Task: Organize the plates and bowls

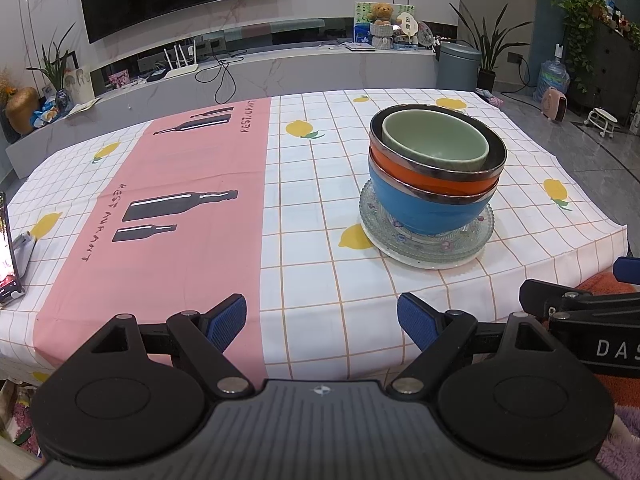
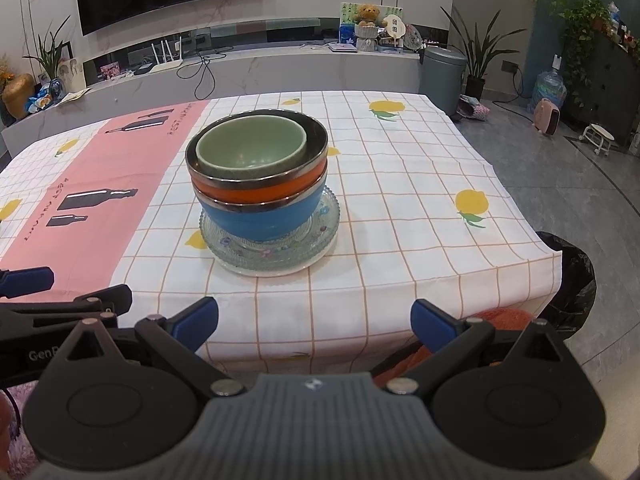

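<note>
One stack stands on the table. A green bowl [image 1: 436, 140] [image 2: 252, 146] sits inside an orange bowl [image 1: 420, 178] [image 2: 256, 192], which sits in a blue bowl [image 1: 424, 210] [image 2: 260, 220]. Under them lies a clear patterned glass plate [image 1: 472, 236] [image 2: 320, 228] on a white plate [image 1: 424, 264] [image 2: 272, 270]. My left gripper [image 1: 322, 314] is open and empty at the table's near edge, left of the stack. My right gripper [image 2: 314, 320] is open and empty at the near edge, in front of the stack.
The table carries a checked lemon cloth [image 1: 320, 200] [image 2: 400, 200] with a pink panel [image 1: 168, 200]. A phone on a stand [image 1: 8, 248] is at the left edge. A black bin bag [image 2: 572, 280] is on the floor at the right corner.
</note>
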A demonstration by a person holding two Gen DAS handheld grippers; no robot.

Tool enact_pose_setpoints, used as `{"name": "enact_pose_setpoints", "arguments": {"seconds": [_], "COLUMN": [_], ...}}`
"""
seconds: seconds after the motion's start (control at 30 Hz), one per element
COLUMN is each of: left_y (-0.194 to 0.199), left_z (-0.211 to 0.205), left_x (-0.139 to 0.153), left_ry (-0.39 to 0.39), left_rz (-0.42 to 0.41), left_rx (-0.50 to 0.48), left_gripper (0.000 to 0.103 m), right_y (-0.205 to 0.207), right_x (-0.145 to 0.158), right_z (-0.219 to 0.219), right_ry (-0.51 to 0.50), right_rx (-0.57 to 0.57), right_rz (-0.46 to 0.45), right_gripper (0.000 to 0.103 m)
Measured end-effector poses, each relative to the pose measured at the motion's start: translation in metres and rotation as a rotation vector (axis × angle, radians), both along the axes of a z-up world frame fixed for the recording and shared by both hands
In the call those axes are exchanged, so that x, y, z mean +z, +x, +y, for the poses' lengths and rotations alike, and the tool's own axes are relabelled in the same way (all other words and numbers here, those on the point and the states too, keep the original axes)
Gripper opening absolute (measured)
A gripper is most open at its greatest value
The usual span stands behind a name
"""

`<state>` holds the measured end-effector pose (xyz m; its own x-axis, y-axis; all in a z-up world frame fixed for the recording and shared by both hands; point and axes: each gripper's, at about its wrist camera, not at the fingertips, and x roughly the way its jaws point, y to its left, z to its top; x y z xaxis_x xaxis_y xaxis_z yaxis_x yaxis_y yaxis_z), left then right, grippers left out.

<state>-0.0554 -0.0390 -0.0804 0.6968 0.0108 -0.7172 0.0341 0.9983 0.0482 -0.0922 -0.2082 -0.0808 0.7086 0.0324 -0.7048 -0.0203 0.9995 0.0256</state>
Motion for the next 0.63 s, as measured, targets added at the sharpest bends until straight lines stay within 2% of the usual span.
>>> {"name": "enact_pose_setpoints", "arguments": {"seconds": [0.63], "left_y": [0.0014], "left_z": [0.0016], "left_x": [-0.0007], "left_ry": [-0.006], "left_rz": [0.003], "left_rx": [-0.001], "left_gripper": [0.098], "right_y": [0.0035], "right_x": [-0.0029], "right_z": [-0.0002], "right_ry": [0.003], "right_rx": [0.002], "right_rz": [0.018], "right_gripper": [0.1]}}
